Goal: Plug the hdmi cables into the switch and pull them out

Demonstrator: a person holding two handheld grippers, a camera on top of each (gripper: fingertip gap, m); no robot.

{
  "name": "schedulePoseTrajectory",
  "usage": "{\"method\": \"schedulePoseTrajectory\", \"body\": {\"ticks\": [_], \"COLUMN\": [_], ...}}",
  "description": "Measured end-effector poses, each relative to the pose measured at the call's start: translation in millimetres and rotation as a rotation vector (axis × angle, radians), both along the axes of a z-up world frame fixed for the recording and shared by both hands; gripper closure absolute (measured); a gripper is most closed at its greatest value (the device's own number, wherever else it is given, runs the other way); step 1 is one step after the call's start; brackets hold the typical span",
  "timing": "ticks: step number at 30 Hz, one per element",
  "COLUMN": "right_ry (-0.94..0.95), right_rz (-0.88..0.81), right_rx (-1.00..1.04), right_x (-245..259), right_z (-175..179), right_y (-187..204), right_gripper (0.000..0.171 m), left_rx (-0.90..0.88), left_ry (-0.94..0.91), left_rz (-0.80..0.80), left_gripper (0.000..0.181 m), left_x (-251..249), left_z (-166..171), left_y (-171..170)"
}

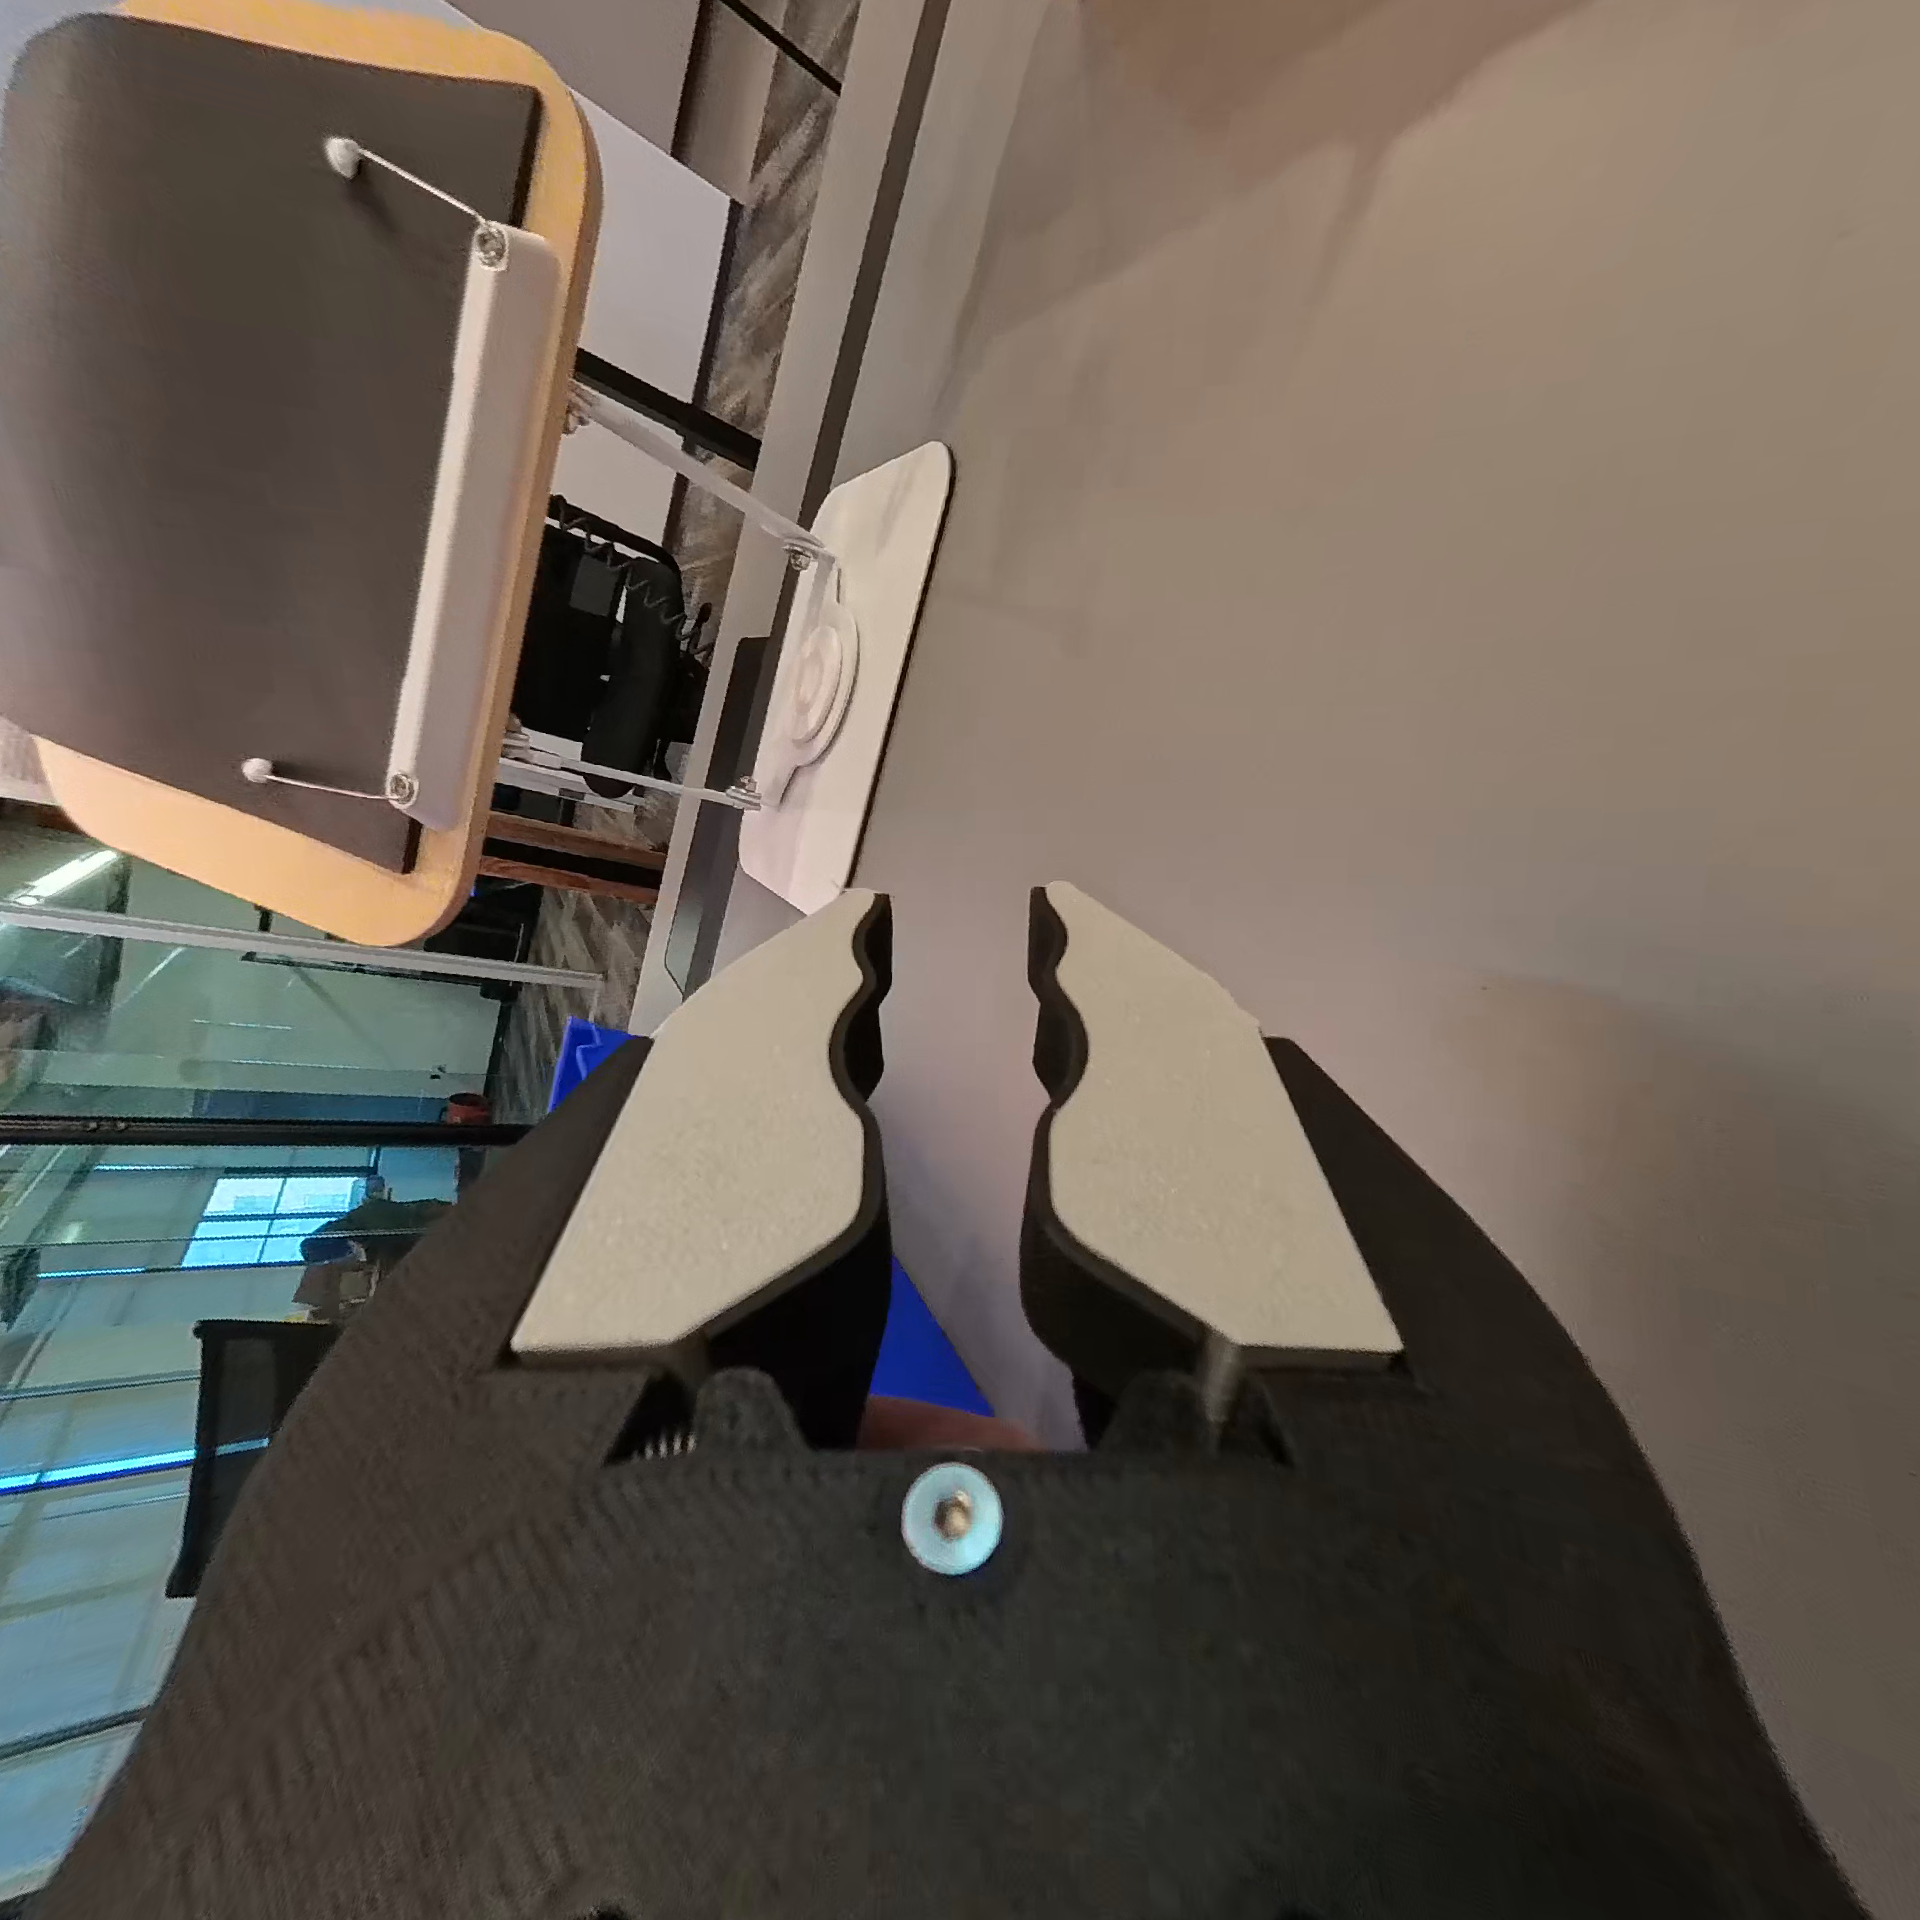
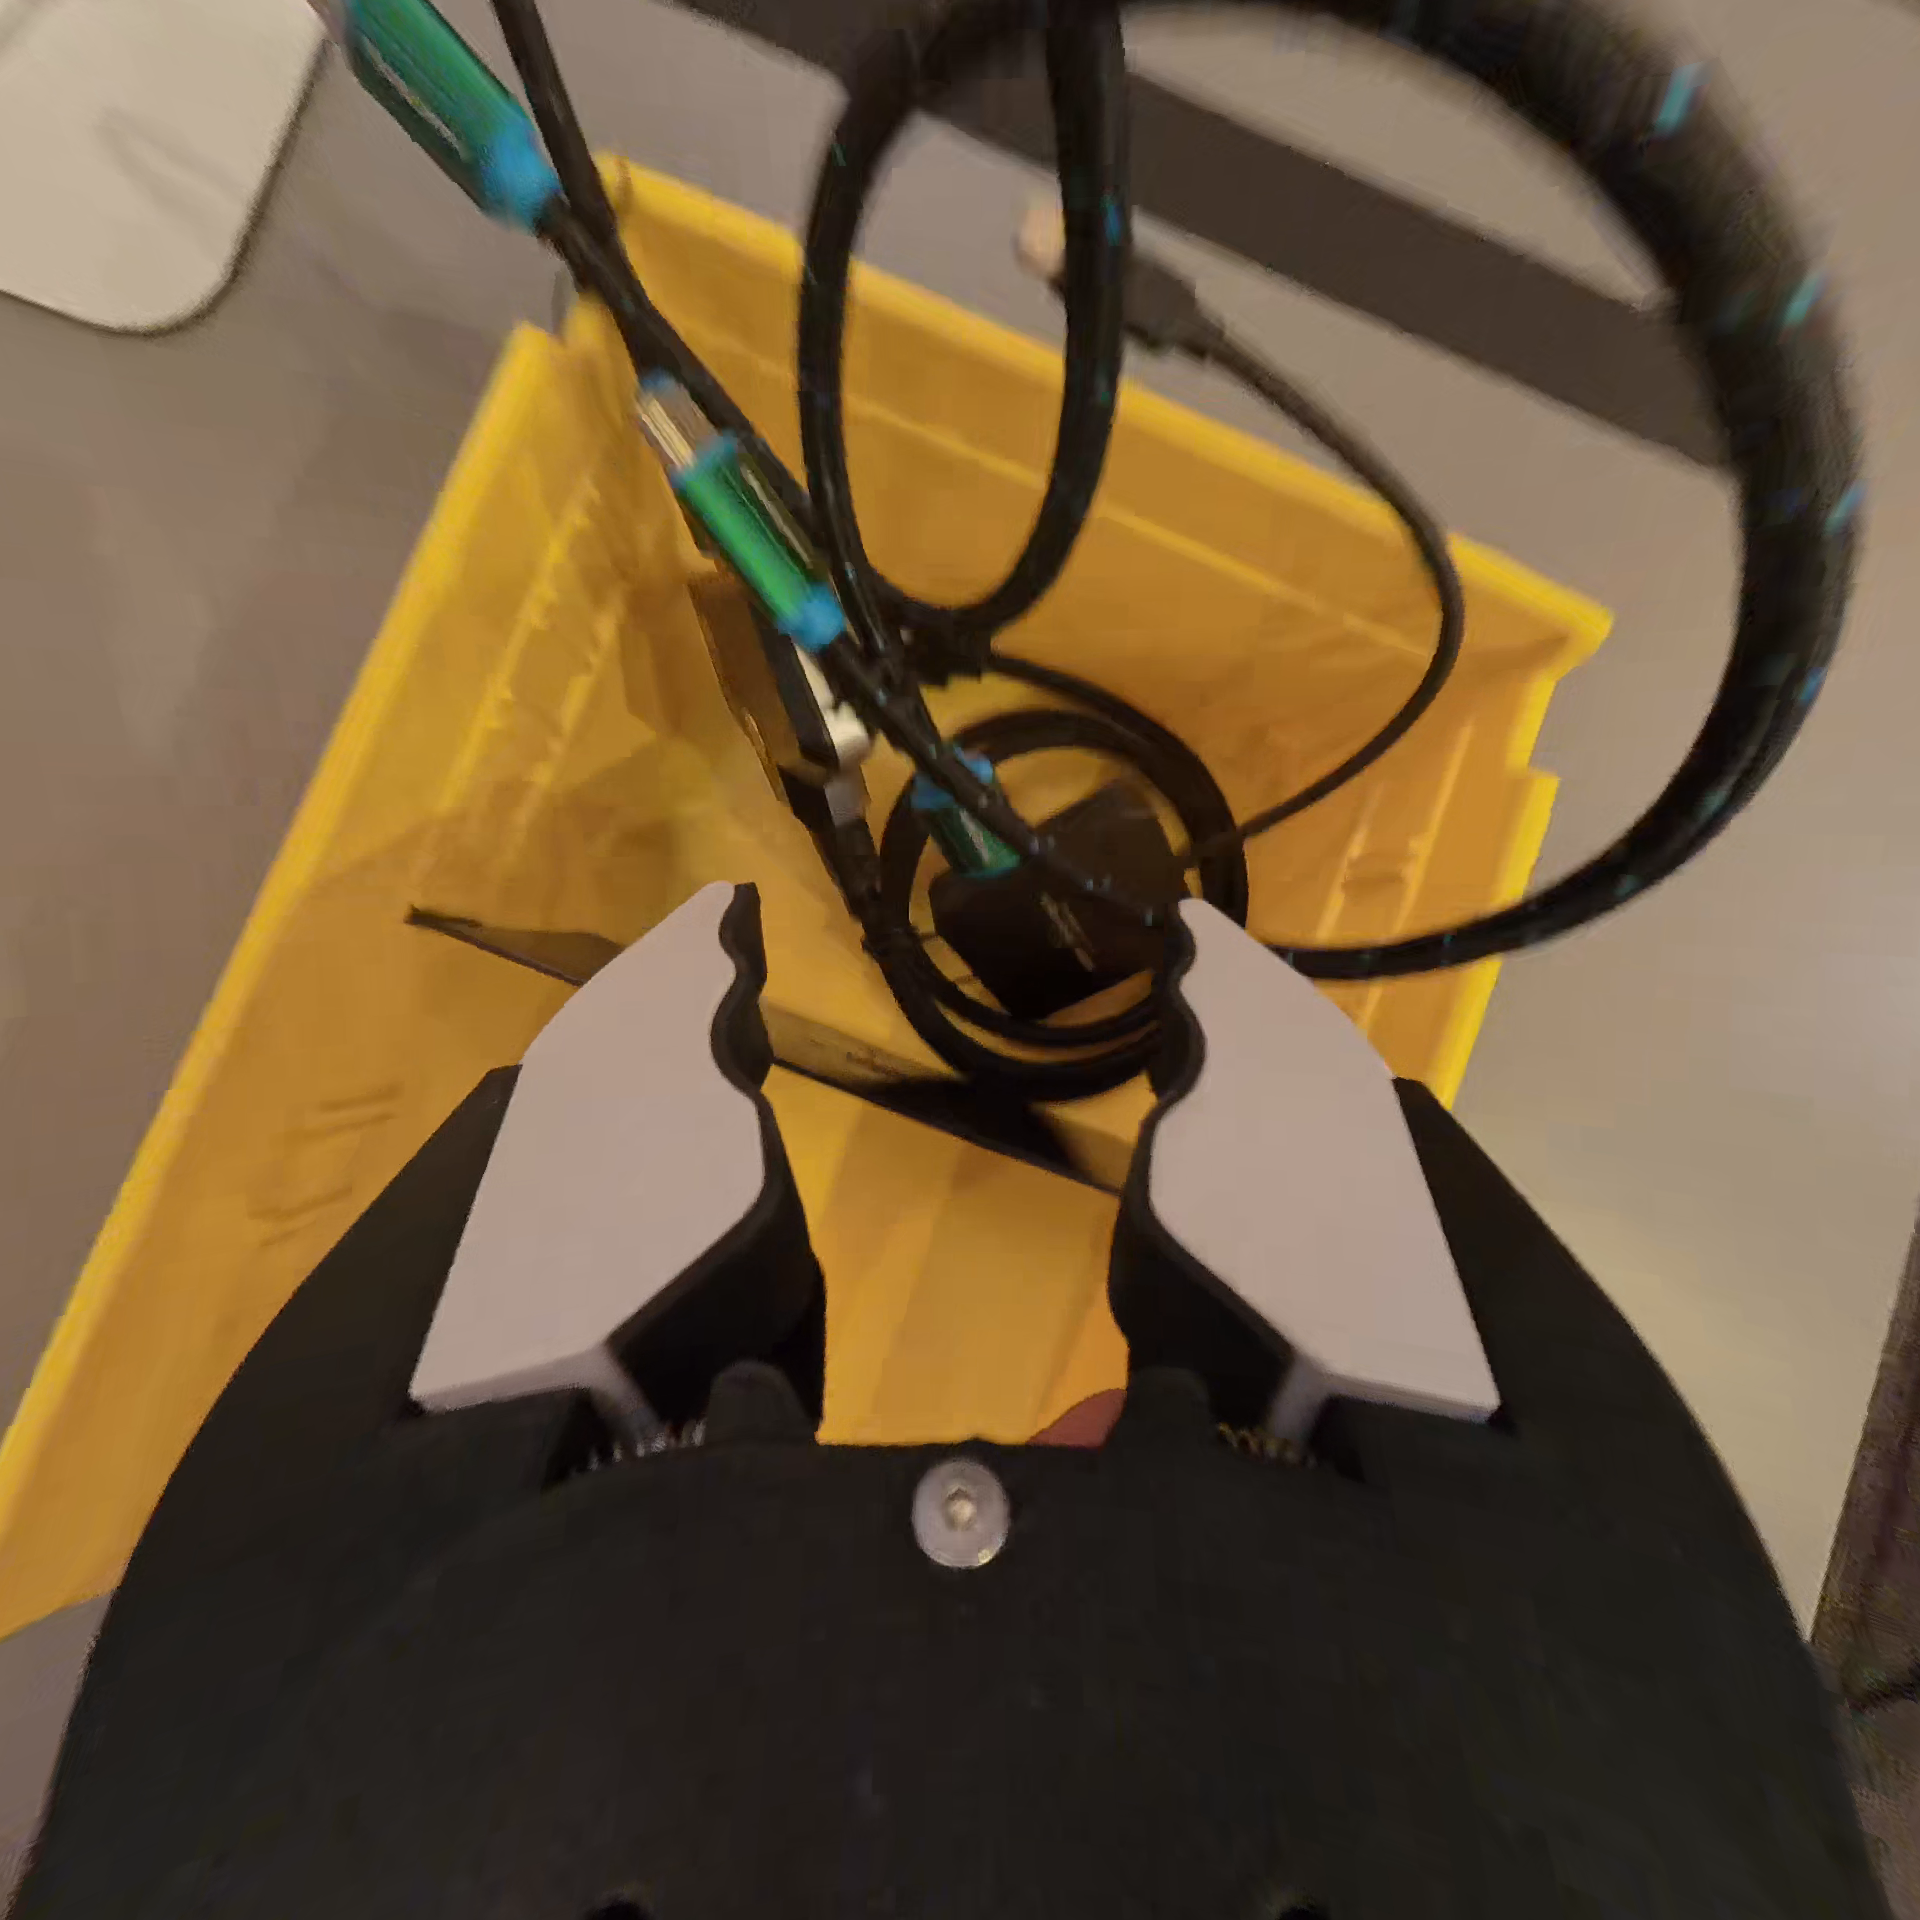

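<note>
In the right wrist view a yellow bin (image 2: 499, 831) holds a small black HDMI switch (image 2: 1049, 925) inside a coil of thin black cable. A green-shelled HDMI plug (image 2: 961, 831) sits at the switch's near corner. A second green plug (image 2: 753, 545) and a third (image 2: 436, 104) hang higher on black braided cables (image 2: 1766, 436) that arch up out of the bin. My right gripper (image 2: 966, 914) is open and empty just above the switch, fingers either side of it. My left gripper (image 1: 958, 904) is empty with a narrow gap, turned sideways beside the grey tabletop (image 1: 1455, 727).
A black divider (image 2: 904, 1086) crosses the bin under the right gripper. A white pad (image 2: 125, 156) lies at the far left. In the left wrist view a stand carries a dark panel (image 1: 239, 468) on a white base plate (image 1: 883, 623). A blue bin (image 1: 925, 1340) shows between the fingers. The grippers' ends are close to 45 cm from one another.
</note>
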State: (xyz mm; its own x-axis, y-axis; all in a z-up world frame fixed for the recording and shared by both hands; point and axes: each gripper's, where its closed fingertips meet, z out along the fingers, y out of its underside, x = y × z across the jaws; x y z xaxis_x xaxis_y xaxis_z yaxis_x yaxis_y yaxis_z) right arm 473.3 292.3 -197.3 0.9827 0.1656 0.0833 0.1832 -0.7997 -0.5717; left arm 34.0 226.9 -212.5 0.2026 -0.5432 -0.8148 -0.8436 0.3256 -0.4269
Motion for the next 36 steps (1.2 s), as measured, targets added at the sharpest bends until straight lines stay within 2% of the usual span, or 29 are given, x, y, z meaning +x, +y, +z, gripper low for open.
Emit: {"method": "schedulePoseTrajectory", "body": {"ticks": [1, 4, 7, 10, 14, 19, 23, 27, 30, 32, 36], "right_ry": [-0.017, -0.077, -0.115, -0.124, -0.159, -0.162, -0.126, -0.137, -0.139, -0.159, -0.212], "right_rz": [0.012, 0.045, 0.047, 0.034, 0.036, 0.033, 0.025, 0.027, -0.008, -0.039, -0.096], "right_rx": [0.039, 0.105, 0.036, -0.02, -0.07, -0.064, -0.015, 0.043, 0.11, 0.122, 0.073], "right_x": [-2.5, -7.6, -4.4, 0.8, 6.6, 4.6, 5.7, 10.8, 22.8, 36.2, 69.1], "right_z": [5.9, 11.3, -9.6, -30.1, -42.5, -29.0, -19.5, -2.9, 15.7, 22.2, 16.0], "right_y": [5.8, 23.2, 33.5, 39.5, 40.7, 26.4, 9.9, -11.9, -30.3, -46.3, -82.7], "right_gripper": [0.106, 0.128, 0.15, 0.158, 0.155, 0.118, 0.11, 0.107, 0.108, 0.106, 0.104], "left_rx": [-0.001, 0.002, -0.003, -0.003, -0.009, 0.002, 0.026, 0.065, 0.093, 0.035, -0.126], "left_ry": [-0.004, -0.01, -0.019, -0.026, -0.041, -0.081, -0.167, -0.23, -0.233, -0.209, -0.19], "left_rz": [0.003, 0.01, 0.018, 0.02, 0.031, 0.064, 0.161, 0.338, 0.514, 0.646, 0.829], "left_gripper": [0.157, 0.157, 0.157, 0.157, 0.156, 0.152, 0.146, 0.135, 0.129, 0.118, 0.115], "left_x": [-0.3, -1.5, -3.2, -4.6, -7.4, -18.2, -50.5, -117.9, -190.9, -241.7, -319.9], "left_z": [1.5, 4.8, 6.6, 8.5, 11.2, 25.7, 53.5, 81.0, 87.7, 75.0, 37.2], "left_y": [0.3, 0.9, 0.3, -0.9, -0.2, 2.5, 15.2, 42.0, 67.4, 82.0, 95.1]}}
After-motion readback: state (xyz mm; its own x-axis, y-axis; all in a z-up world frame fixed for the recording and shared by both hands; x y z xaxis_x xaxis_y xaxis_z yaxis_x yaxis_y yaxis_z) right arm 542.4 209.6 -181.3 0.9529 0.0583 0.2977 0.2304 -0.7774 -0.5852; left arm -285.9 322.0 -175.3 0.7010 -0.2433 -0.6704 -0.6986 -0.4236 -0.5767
